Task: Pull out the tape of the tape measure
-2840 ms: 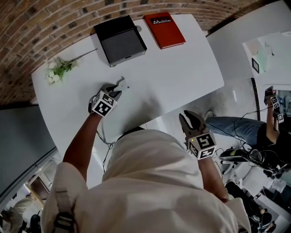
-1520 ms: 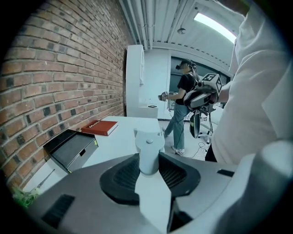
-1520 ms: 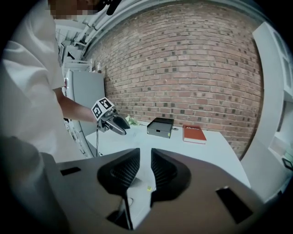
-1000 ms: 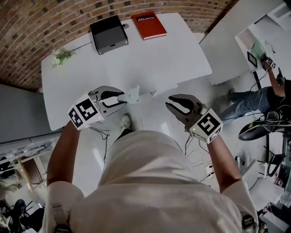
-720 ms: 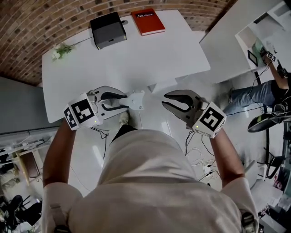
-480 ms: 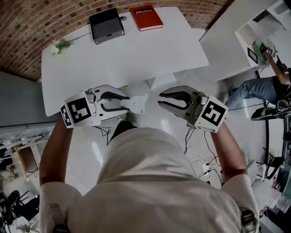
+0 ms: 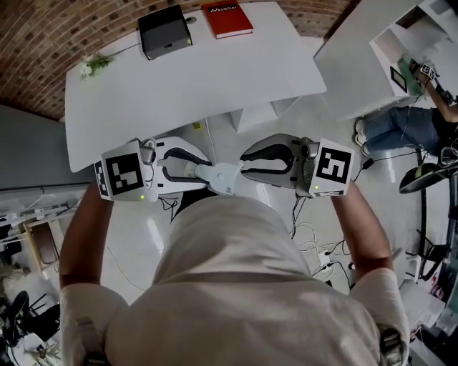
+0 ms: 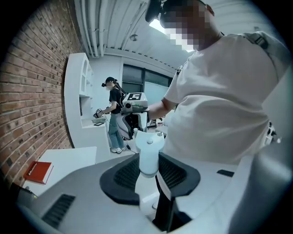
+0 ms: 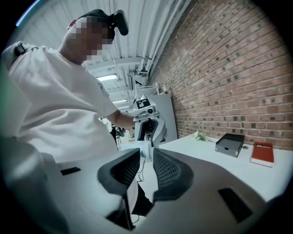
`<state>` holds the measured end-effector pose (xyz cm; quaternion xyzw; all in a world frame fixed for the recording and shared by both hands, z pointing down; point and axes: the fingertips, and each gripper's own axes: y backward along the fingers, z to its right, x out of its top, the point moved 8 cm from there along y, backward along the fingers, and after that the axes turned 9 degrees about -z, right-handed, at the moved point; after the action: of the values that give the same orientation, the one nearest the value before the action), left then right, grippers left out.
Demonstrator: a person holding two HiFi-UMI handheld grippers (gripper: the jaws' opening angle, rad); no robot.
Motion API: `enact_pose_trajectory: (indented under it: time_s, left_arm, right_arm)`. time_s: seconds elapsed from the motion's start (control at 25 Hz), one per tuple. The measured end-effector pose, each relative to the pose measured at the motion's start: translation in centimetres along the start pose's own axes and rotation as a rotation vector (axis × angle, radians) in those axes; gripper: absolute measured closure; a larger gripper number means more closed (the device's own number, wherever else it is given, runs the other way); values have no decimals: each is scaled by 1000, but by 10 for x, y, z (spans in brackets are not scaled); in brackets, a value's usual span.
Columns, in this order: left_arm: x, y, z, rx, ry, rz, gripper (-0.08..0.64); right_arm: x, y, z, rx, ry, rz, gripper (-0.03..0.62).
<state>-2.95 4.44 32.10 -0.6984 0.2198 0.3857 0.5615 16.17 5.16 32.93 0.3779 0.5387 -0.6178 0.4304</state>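
The left gripper (image 8: 150, 171) has its jaws clamped on the tape measure (image 8: 149, 153). The white case stands upright between the two black ribbed pads and rises above them, pressed on both sides. In the head view the left gripper (image 7: 200, 171) points to the right, with the tape measure (image 7: 223, 176) sticking out past its tips. It is held in the air in front of the person's chest, over the white floor and off the table (image 7: 215, 71).

The right gripper (image 9: 146, 159) has its jaws a narrow gap apart with nothing between the pads. The tape measure (image 9: 143, 150) shows just beyond the tips, in line with the gap. From above, the right gripper (image 7: 245, 166) points left toward the other gripper, its tips right at the case. I cannot tell whether they touch it.

Each gripper carries a marker cube, the left one (image 7: 123, 174) and the right one (image 7: 333, 166), each above a bare forearm. The person wears a light shirt.

Farther out, the white table holds a black box (image 7: 164, 30), a red book (image 7: 227, 18) beside it, and a small bunch of flowers (image 7: 93, 66) near the left edge. All of these lie well apart from the grippers. A brick wall runs behind the table. At the far right, another person (image 7: 408, 121) stands by a second white surface.
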Motion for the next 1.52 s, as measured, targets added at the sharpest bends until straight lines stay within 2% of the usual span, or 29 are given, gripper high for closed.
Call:
enact_pose_trajectory:
  time_s: [0.24,0.52,0.68,0.88,1.16,1.4,1.52]
  left_arm:
    - [12,-7,7,-43,-32,-13,437]
    - [15,-11,13,-63,-45,-18,437]
    - [12,-11,11,-46,-32,-27,437]
    - [8,-10,9,-14,-5,-34,437]
    - [2,-11,5,62,35,-53,439]
    - [-5,-7,7,99,65,-76,439]
    - [-8,-1,5,110,90,-58,439]
  right_arm:
    - [2,1,-13,96,-11,12,514]
    - [2,5,-21,105,-4,10,528]
    - [1,6,-21,35,22,-8,540]
    - [-1,6,-23,-62,20,-81,557]
    - [-7,2,-16,-232,34,-86,558]
    - [-13,13,-7,-357,-20,-94,558]
    - [-12,19,-4,-379,-37,-80,558]
